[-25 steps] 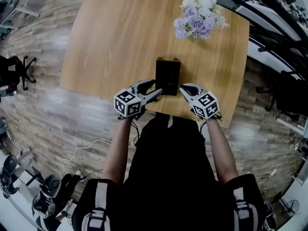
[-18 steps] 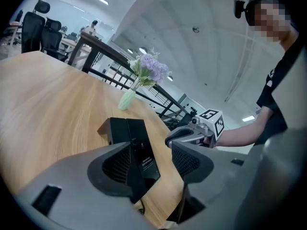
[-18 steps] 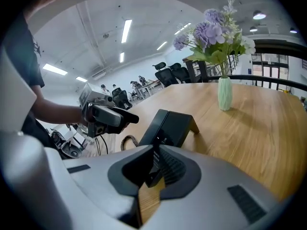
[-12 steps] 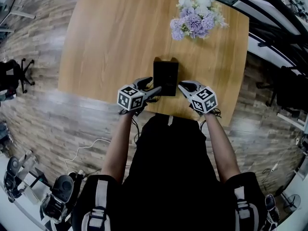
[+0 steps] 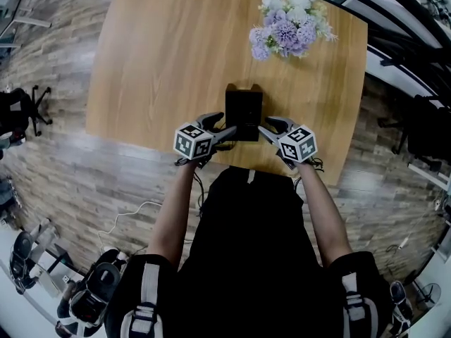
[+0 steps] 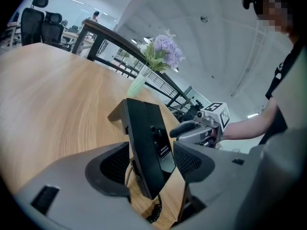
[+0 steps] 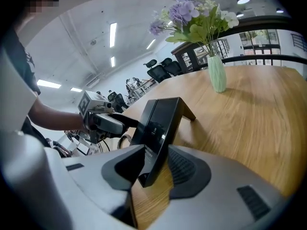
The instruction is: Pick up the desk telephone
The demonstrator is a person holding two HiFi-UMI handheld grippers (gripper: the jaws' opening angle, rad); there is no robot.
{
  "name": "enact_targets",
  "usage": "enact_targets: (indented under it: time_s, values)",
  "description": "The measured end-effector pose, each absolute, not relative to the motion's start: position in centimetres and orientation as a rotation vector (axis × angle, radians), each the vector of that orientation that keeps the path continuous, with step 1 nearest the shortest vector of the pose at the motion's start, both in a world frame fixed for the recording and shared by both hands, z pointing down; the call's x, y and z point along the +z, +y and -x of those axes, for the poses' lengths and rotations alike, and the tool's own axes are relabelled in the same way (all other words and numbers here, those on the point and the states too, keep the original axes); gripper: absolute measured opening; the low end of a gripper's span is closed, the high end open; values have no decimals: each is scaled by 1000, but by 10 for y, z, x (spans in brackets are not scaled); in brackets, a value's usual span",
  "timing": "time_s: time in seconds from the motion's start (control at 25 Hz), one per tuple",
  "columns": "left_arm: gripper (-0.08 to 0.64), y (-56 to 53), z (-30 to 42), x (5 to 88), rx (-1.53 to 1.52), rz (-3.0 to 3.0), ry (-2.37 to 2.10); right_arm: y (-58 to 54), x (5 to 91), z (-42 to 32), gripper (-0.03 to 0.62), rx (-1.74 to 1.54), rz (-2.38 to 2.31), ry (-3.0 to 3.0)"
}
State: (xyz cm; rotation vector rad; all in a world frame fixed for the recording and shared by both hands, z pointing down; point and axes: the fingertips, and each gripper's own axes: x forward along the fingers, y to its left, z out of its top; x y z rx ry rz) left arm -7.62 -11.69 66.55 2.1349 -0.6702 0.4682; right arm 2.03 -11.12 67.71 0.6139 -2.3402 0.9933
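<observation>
Left tongs [image 5: 227, 132] and right tongs [image 5: 266, 128] both gape wide, their jaws just opened, each straddling one side of the black desk telephone [image 5: 244, 113] without pressing it. It stands tilted near the front edge of the bench [image 5: 162, 62]. Farther back, a pale green vase [image 7: 217, 75] holds purple and white flowers [image 5: 289, 23].

I'm in an open-plan office, no doubt about it. Under me there's a broad wooden desk [image 5: 169, 62] on a grey plank floor [image 5: 70, 182]. A desk telephone [image 5: 244, 113] sits at its near edge, and a vase of purple and white flowers [image 5: 289, 23] stands farther back. Beyond the desk I see black high-backed swivel chairs [image 6: 41, 25]. Long strip lights [image 7: 112, 35] run across a white ceiling, and a black railing [image 6: 115, 35] fences the far side.
</observation>
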Motion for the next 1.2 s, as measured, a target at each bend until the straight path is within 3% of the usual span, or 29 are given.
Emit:
enact_targets:
  time_s: [1.2]
  values:
    - [295,-128,41,706,552,-2076,-533,-119,697,-4,155,1097,-588,-2317]
